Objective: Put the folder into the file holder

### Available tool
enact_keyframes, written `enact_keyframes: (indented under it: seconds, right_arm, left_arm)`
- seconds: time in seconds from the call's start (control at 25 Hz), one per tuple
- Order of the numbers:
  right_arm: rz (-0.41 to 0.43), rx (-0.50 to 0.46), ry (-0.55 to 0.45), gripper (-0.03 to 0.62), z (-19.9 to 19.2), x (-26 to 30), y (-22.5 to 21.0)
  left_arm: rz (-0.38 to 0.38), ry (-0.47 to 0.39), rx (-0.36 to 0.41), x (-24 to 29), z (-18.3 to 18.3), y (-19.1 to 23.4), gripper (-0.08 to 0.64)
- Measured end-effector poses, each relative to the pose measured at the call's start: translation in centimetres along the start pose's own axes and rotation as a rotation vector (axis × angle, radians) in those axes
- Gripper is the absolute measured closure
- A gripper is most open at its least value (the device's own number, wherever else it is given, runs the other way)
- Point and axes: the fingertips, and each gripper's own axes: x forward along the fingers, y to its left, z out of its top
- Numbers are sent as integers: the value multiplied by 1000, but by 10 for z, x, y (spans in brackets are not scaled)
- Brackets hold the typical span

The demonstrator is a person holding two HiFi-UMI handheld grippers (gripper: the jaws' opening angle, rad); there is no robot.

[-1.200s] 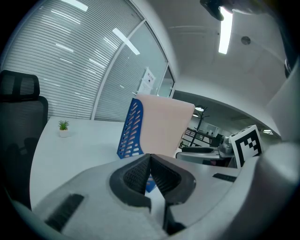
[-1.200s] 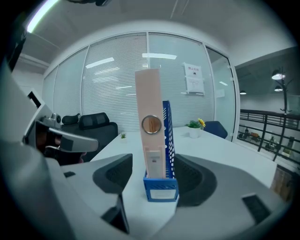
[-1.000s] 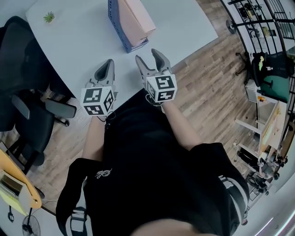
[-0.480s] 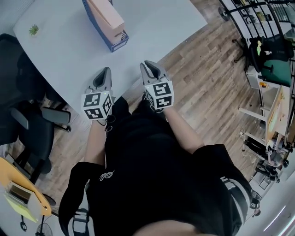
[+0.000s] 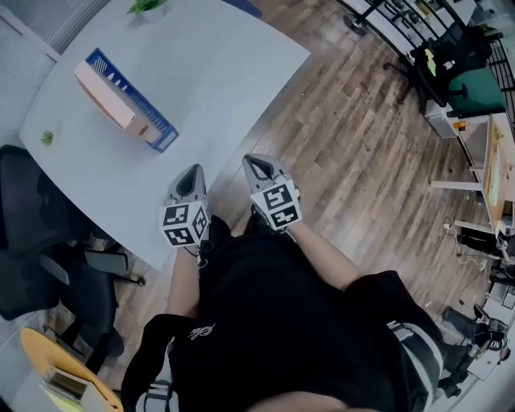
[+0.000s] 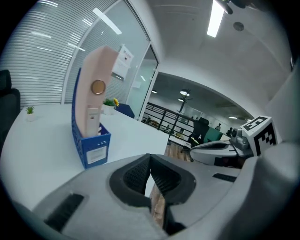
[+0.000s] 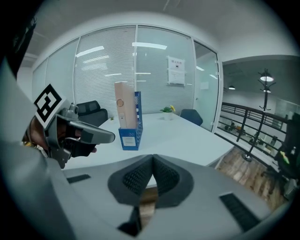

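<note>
A pink folder [image 5: 105, 98] stands upright inside the blue file holder [image 5: 146, 129] on the white table [image 5: 201, 88]. In the left gripper view the folder [image 6: 96, 98] rises out of the holder [image 6: 91, 145]; in the right gripper view the folder [image 7: 123, 105] and holder [image 7: 130, 136] stand farther off. My left gripper [image 5: 191, 179] is shut and empty at the table's near edge. My right gripper [image 5: 259, 167] is shut and empty, held beside the table over the wooden floor. Both are well apart from the holder.
A small green plant [image 5: 48, 137] sits at the table's left, another plant [image 5: 149, 6] at its far edge. Black office chairs [image 5: 48, 241] stand left of the table. Wooden floor [image 5: 362, 153] spreads to the right, with racks and a green chair [image 5: 463, 76] beyond.
The right gripper's jaws have closed from wide open to shut. Both grippers have drawn back from the file holder to the table's edge, and the head view has swung so the holder lies farther left.
</note>
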Motion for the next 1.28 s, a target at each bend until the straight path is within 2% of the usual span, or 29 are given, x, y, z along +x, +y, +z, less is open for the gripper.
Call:
enact_keyframes:
  seconds: [0.12,0.24,0.44,0.64,0.8,0.96,1.28]
  right_arm:
    - [-32,22,-31,588,5,-11,-25]
    - [-70,26,-84,589,19,-32,-48]
    - [-139,67,-249,589,77,-75,-83]
    - [-189,23,-402,589,137,-115,-100]
    - [-228,24,-503,589,171,-146,-114]
    - [-248,17,-567,589,182,-162,-117]
    - [-250,4,-596,589,195,-161,-115]
  left_arm:
    - [-47,-2,22,19,10,-28,561]
    - [-93,-51,23,22,33,-64,561]
    - [-166,-155,87,22,92,-114,561]
    - [-212,-260,139,13,142,-147,561]
    - [-208,-341,178,1,178,-160,561]
    - [-171,-411,223,-10,200,-161,561]
    - [-133,-431,250,-14,209,-157,561]
